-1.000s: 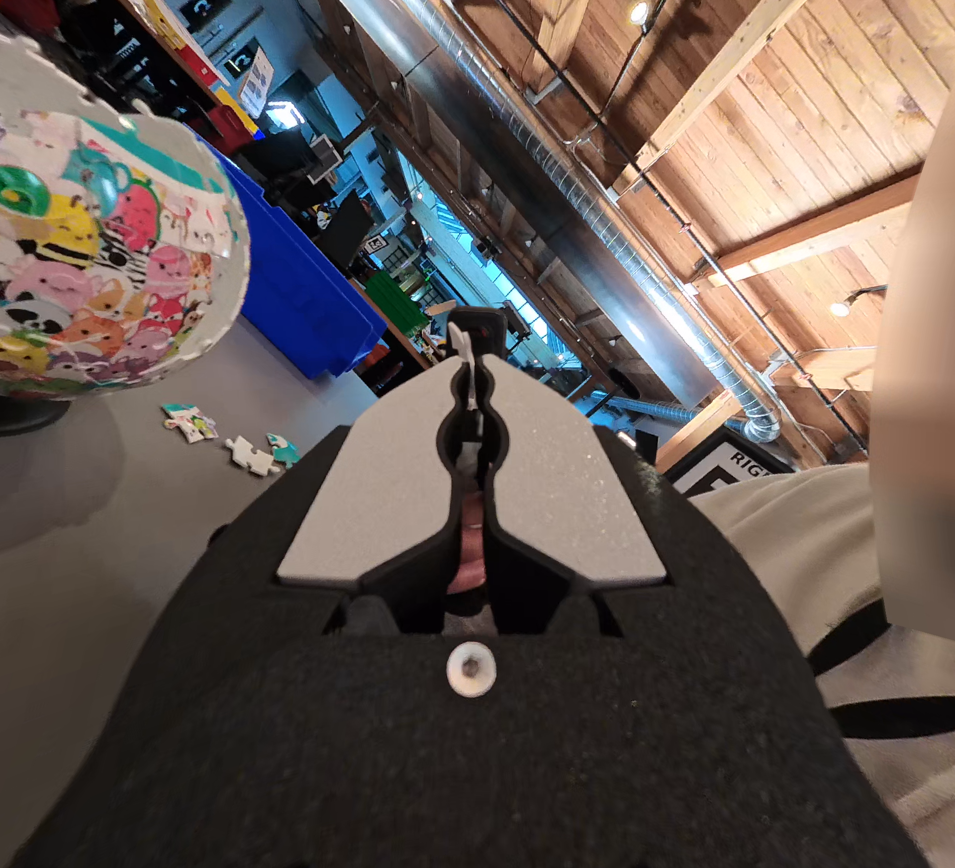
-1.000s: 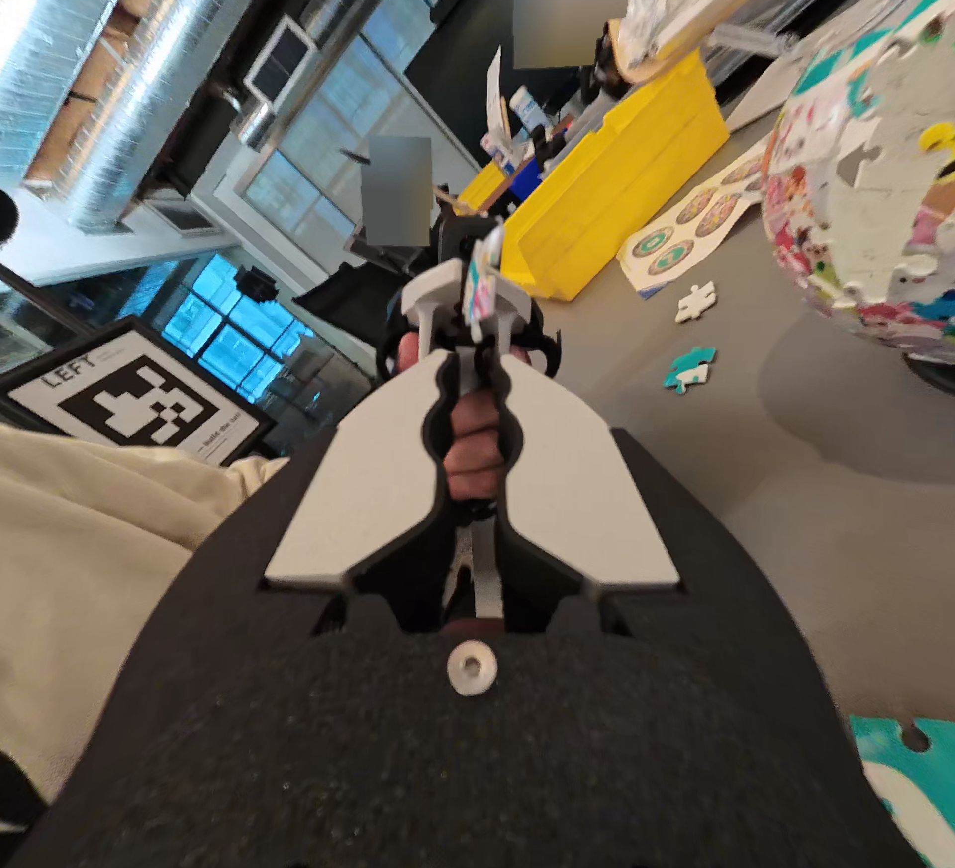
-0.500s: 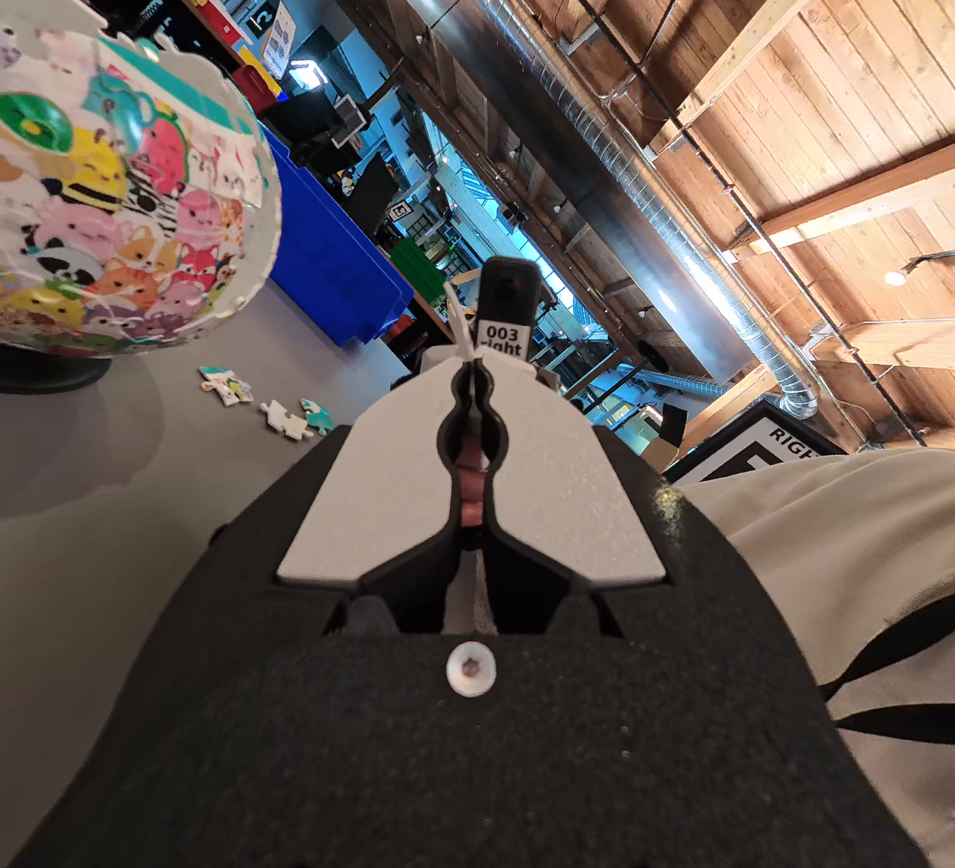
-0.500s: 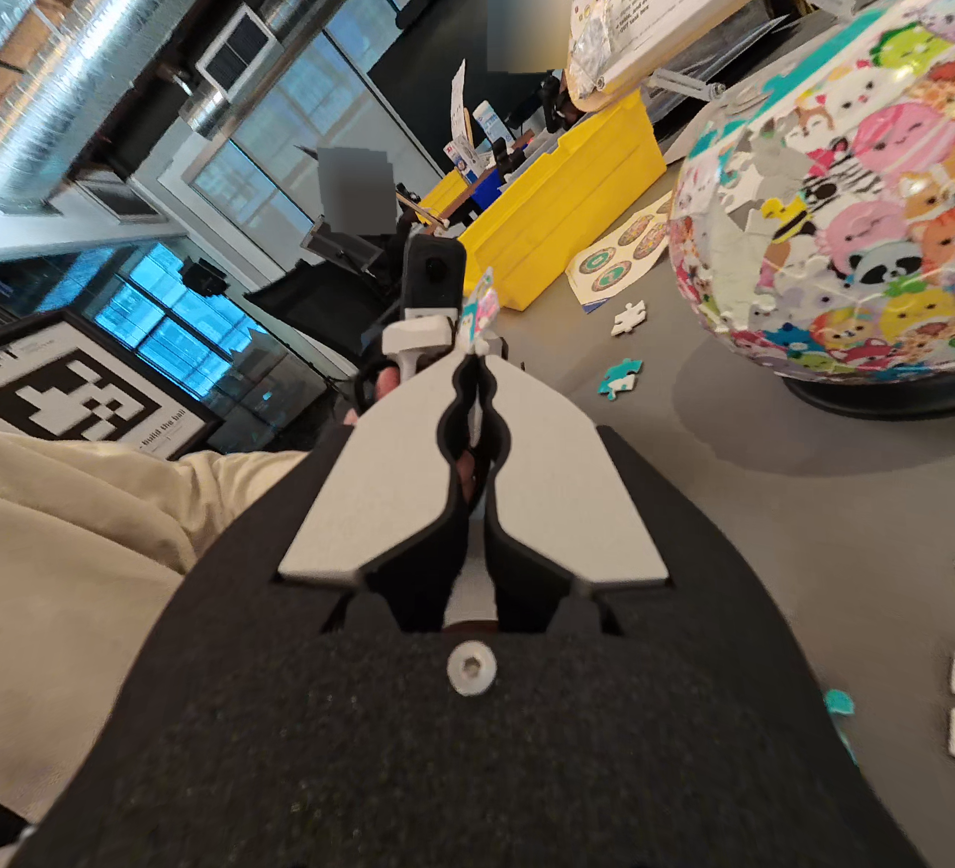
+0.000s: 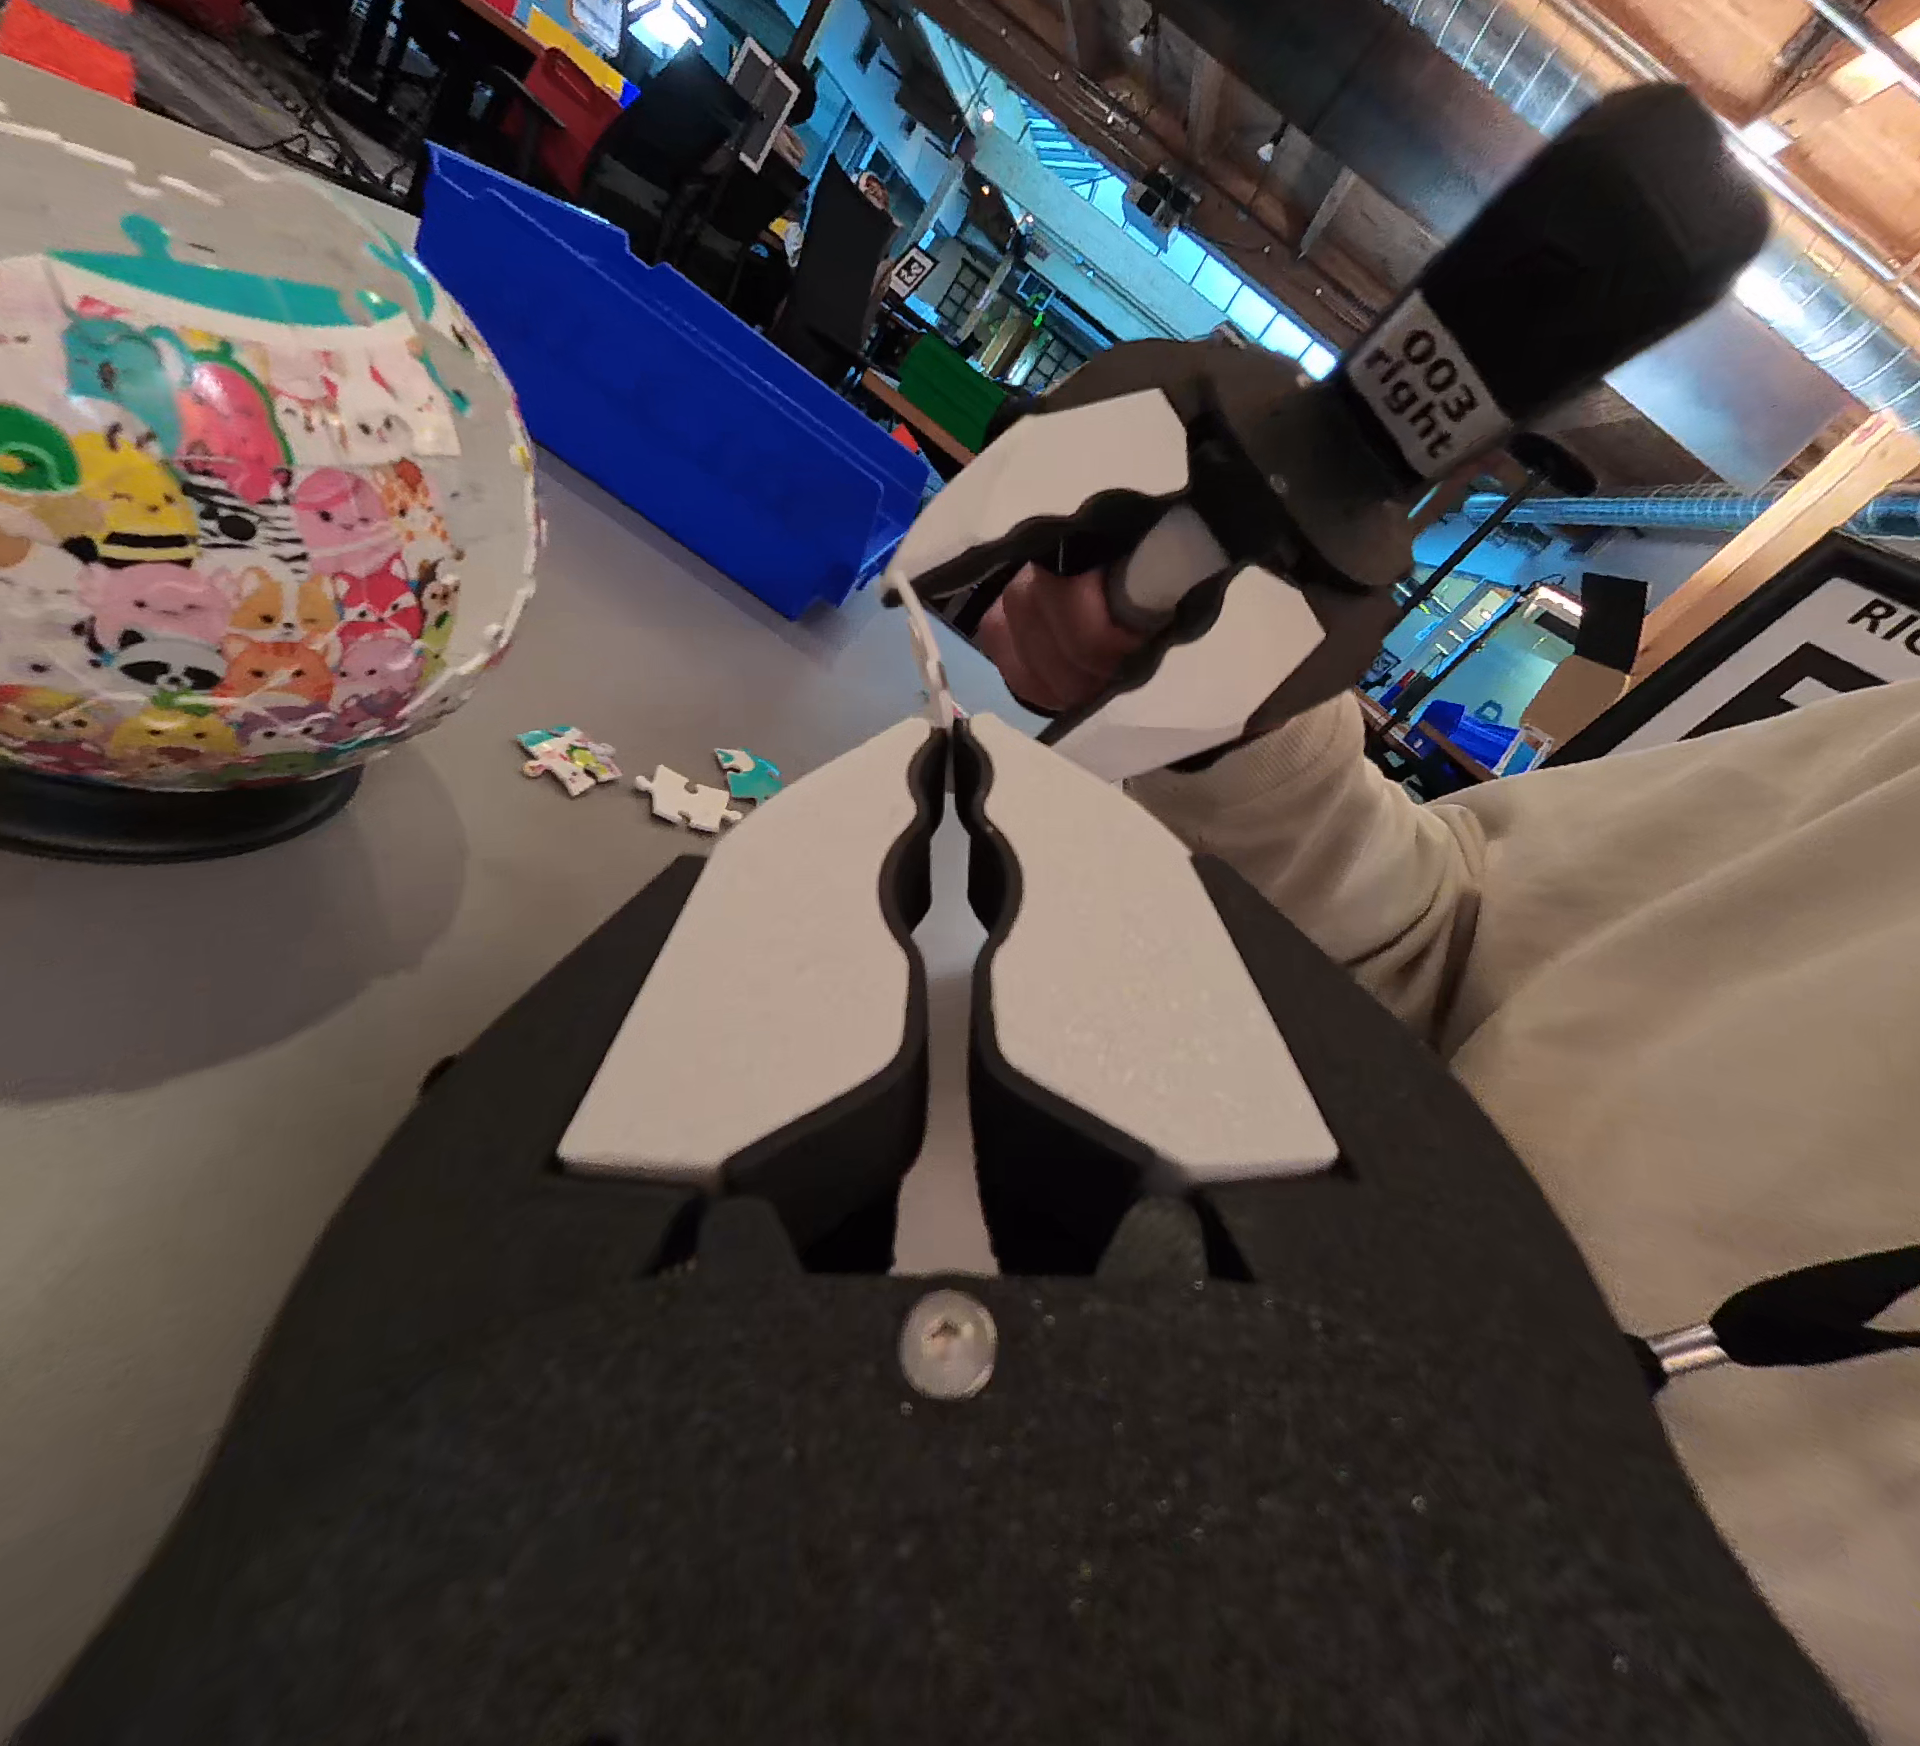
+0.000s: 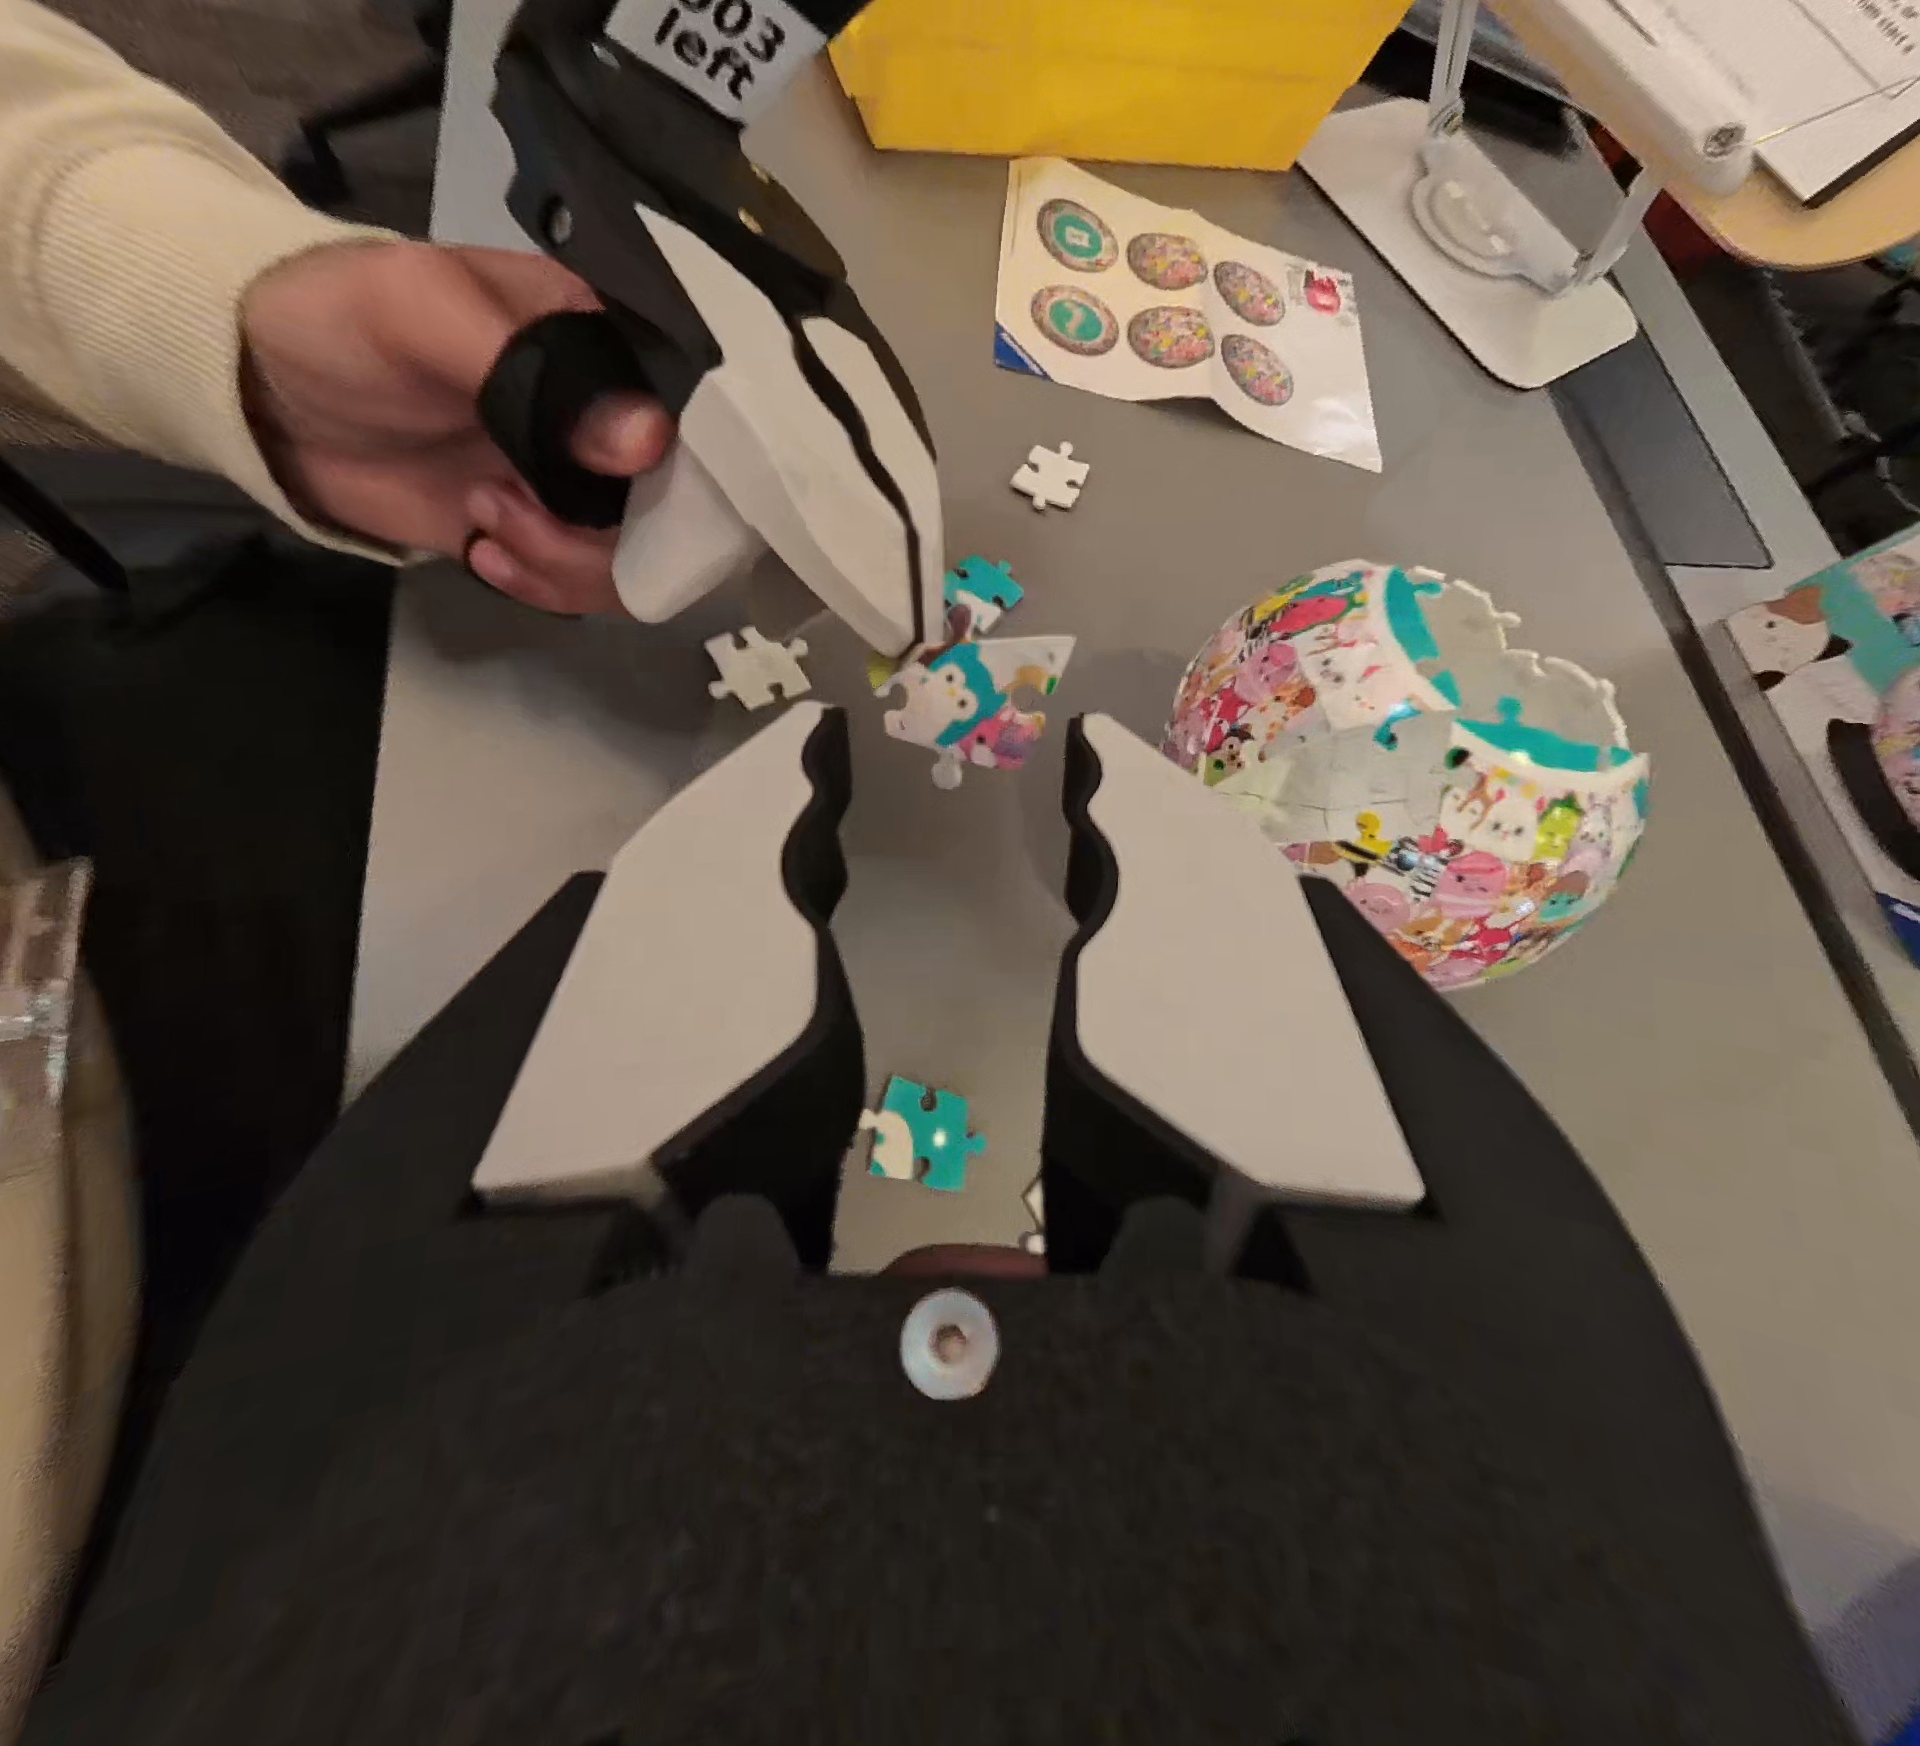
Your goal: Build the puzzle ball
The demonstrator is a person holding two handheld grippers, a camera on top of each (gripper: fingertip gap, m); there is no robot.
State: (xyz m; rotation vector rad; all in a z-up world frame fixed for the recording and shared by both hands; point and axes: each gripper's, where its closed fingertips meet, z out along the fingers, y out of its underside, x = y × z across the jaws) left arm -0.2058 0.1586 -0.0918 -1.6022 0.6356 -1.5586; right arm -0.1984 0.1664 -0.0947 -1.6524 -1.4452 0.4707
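Note:
My left gripper point(image 5: 948, 735) is shut on the edge of a small cluster of joined puzzle pieces point(image 6: 966, 699), held above the grey table. In the left wrist view the cluster point(image 5: 928, 657) shows edge-on. My right gripper point(image 6: 956, 740) is open and empty, its fingers either side of the cluster and not touching it; it also shows in the left wrist view point(image 5: 997, 668). The left gripper point(image 6: 904, 642) comes in from the upper left there. The partly built puzzle ball point(image 6: 1434, 782) stands to the right with its top open. In the left wrist view the ball point(image 5: 229, 533) sits on a black stand point(image 5: 166, 813).
Loose pieces lie on the table: a white one point(image 6: 1049, 475), a teal one point(image 6: 982, 584), a white one point(image 6: 756, 666), a teal one point(image 6: 925, 1135). A yellow bin point(image 6: 1122, 3), a printed sheet point(image 6: 1184, 314) and a document stand point(image 6: 1507, 242) are at the back. A blue bin point(image 5: 644, 408) stands beyond the ball. Left and right tips are no more than a few centimetres apart.
My right gripper has opened and let go of the pieces, and now looks down on the table. My left gripper has tilted down and still holds the cluster.

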